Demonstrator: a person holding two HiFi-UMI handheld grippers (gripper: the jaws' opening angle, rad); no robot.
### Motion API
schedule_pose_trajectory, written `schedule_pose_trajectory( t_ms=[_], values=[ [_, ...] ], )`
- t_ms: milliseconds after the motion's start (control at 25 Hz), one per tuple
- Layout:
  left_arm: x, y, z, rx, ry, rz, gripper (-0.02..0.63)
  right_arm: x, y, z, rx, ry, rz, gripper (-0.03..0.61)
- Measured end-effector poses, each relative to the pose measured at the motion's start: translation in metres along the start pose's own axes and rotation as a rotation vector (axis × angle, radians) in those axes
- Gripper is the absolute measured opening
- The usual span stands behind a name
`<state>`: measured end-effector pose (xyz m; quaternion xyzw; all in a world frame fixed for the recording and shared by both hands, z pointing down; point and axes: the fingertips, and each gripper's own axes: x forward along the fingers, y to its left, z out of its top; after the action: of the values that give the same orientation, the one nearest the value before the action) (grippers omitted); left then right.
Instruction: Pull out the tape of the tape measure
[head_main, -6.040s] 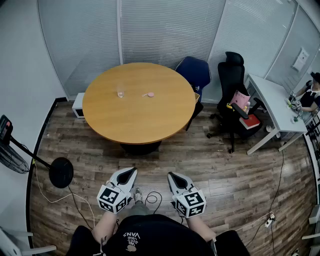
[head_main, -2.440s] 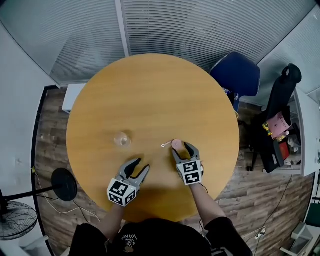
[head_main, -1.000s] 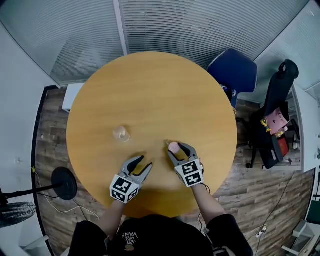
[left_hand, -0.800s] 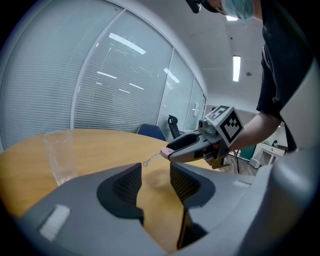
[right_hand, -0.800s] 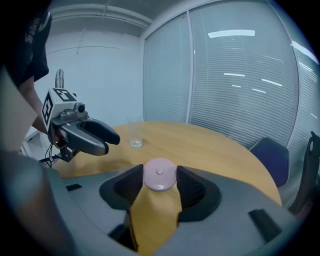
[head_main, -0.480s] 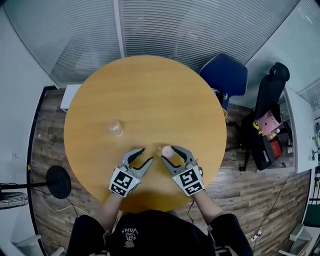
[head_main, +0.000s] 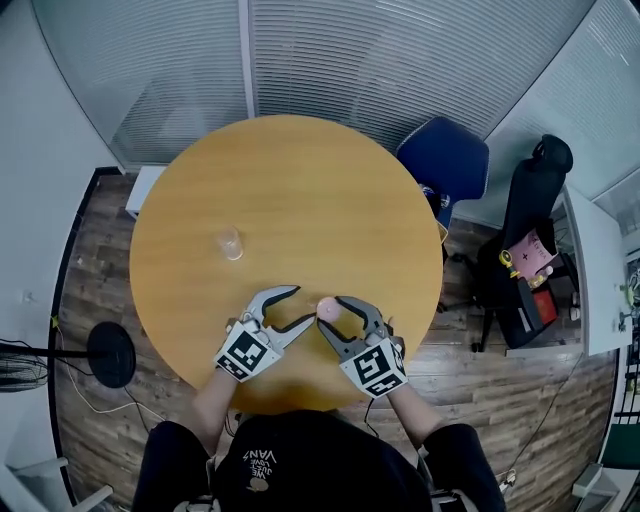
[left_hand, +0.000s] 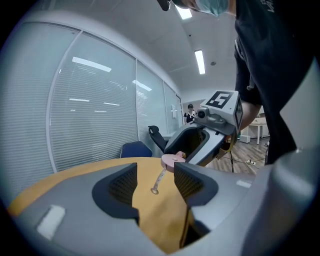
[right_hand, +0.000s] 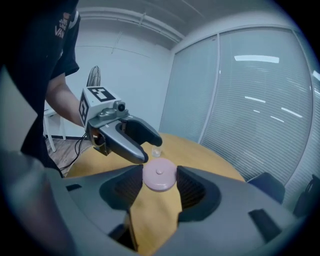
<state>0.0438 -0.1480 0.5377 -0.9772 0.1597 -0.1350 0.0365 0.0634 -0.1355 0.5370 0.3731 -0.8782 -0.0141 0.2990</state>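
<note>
The tape measure (head_main: 327, 310) is a small round pink case. My right gripper (head_main: 331, 313) is shut on it above the near part of the round wooden table (head_main: 300, 190). In the right gripper view the case (right_hand: 159, 178) sits clamped between the jaws. A short length of tape with a ring tip (left_hand: 155, 189) hangs from the case (left_hand: 172, 160). My left gripper (head_main: 303, 306) is just left of it, jaws opening. In the left gripper view the tape tip shows in the gap between the pads of the left gripper (left_hand: 155, 175), untouched by them.
A small clear glass (head_main: 231, 243) stands on the table's left half, far from both grippers. A blue chair (head_main: 445, 165) and a black office chair (head_main: 525, 220) stand to the right. A fan base (head_main: 98, 353) with cable sits on the floor at left.
Both grippers have drawn back toward the table's near edge and closer together. The right one still carries the pink case. The left jaws now stand wider and point at the case.
</note>
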Motion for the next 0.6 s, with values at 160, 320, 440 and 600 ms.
schedule_pose_trajectory(
  t_ms=[160,320,440,600],
  values=[
    [0.001,-0.014,0.004,0.043,0.007,-0.05,0.215,-0.014,0.006,0.002,-0.073,0.001,0.012,0.218],
    [0.003,-0.027,0.003,0.074,0.023,-0.107,0.215,-0.026,0.005,0.005,-0.116,-0.013,0.017,0.218],
    [0.005,-0.032,0.003,0.091,0.034,-0.114,0.215,-0.032,0.005,0.007,-0.135,-0.026,0.023,0.218],
    [0.01,-0.037,0.009,0.128,0.03,-0.127,0.212,-0.036,0.005,0.008,-0.173,-0.026,0.025,0.218]
  ],
)
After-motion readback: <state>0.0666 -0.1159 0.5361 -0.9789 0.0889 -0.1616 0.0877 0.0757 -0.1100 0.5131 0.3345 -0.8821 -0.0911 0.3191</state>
